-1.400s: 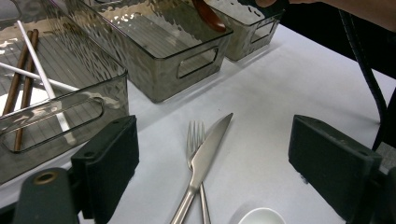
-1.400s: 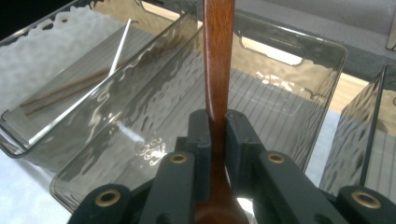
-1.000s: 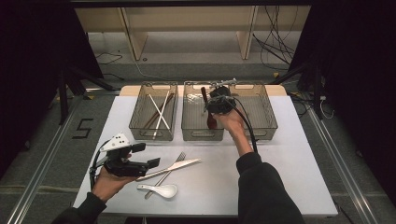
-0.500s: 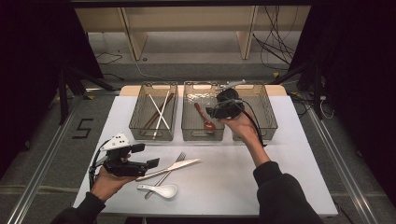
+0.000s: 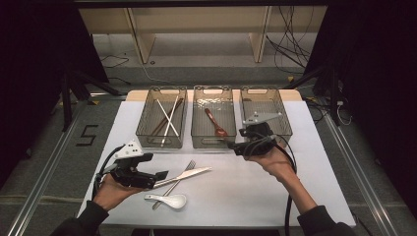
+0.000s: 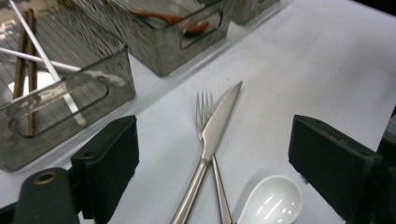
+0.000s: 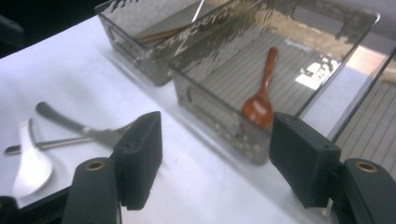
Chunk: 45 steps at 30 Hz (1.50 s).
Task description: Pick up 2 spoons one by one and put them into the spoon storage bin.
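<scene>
A brown wooden spoon (image 5: pixel 215 123) (image 7: pixel 261 105) lies in the middle grey bin (image 5: pixel 211 142). My right gripper (image 5: pixel 231 146) (image 7: pixel 215 135) hovers just in front of that bin, near its right corner. Its jaws have just been opening and stand open with nothing between them. At the front left, my left gripper (image 5: pixel 160 176) (image 6: pixel 212 140) rests open and low over the table. It points at a knife (image 5: pixel 189 173) (image 6: pixel 215 126) crossed over a fork (image 5: pixel 179 178) (image 6: pixel 203 105). A white ceramic spoon (image 5: pixel 169 199) (image 6: pixel 273 203) lies beside them.
The left bin (image 5: pixel 162 140) holds white and brown chopsticks (image 5: pixel 167 118) (image 6: pixel 28 70). The right bin (image 5: pixel 265 91) looks empty. All three bins stand in a row at the back of the white table (image 5: pixel 255 196).
The right gripper let go of the wooden spoon, which now lies in the middle bin. It drew back towards the front right with jaws opened. The left hand stayed put.
</scene>
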{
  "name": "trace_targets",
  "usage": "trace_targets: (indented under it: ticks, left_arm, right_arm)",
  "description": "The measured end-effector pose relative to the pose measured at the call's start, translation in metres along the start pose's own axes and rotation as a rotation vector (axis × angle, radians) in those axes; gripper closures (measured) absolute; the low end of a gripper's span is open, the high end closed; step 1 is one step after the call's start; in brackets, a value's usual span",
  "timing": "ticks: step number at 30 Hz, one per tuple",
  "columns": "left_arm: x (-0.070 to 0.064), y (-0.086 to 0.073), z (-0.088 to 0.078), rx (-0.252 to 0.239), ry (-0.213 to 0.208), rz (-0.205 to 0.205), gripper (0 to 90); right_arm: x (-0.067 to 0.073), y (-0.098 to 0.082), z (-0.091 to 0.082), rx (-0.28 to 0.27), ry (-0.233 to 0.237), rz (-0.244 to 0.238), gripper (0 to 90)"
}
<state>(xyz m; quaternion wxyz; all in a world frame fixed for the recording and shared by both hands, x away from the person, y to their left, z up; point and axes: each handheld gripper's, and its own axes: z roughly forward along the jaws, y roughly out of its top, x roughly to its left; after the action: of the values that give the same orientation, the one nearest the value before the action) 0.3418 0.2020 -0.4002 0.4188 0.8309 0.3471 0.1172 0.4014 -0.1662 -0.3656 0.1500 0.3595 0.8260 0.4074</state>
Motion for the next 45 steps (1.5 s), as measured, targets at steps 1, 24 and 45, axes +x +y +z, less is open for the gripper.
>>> trace_targets:
  ticks: [1, 24, 45]
  left_arm:
    - [0.000, 0.000, 0.001, 0.020, -0.001, 0.012, 15.8]
    - [-0.011, -0.005, 0.014, 0.189, 0.001, 0.127, 16.5]
    - [-0.016, -0.018, 0.029, 0.373, -0.023, 0.243, 22.3]
  right_arm:
    - [0.000, -0.004, -0.002, -0.006, 0.003, 0.003, 35.6]
    - [0.012, -0.052, -0.025, -0.033, 0.007, 0.035, 34.1]
    - [0.020, -0.063, -0.026, -0.023, 0.020, 0.026, 32.5]
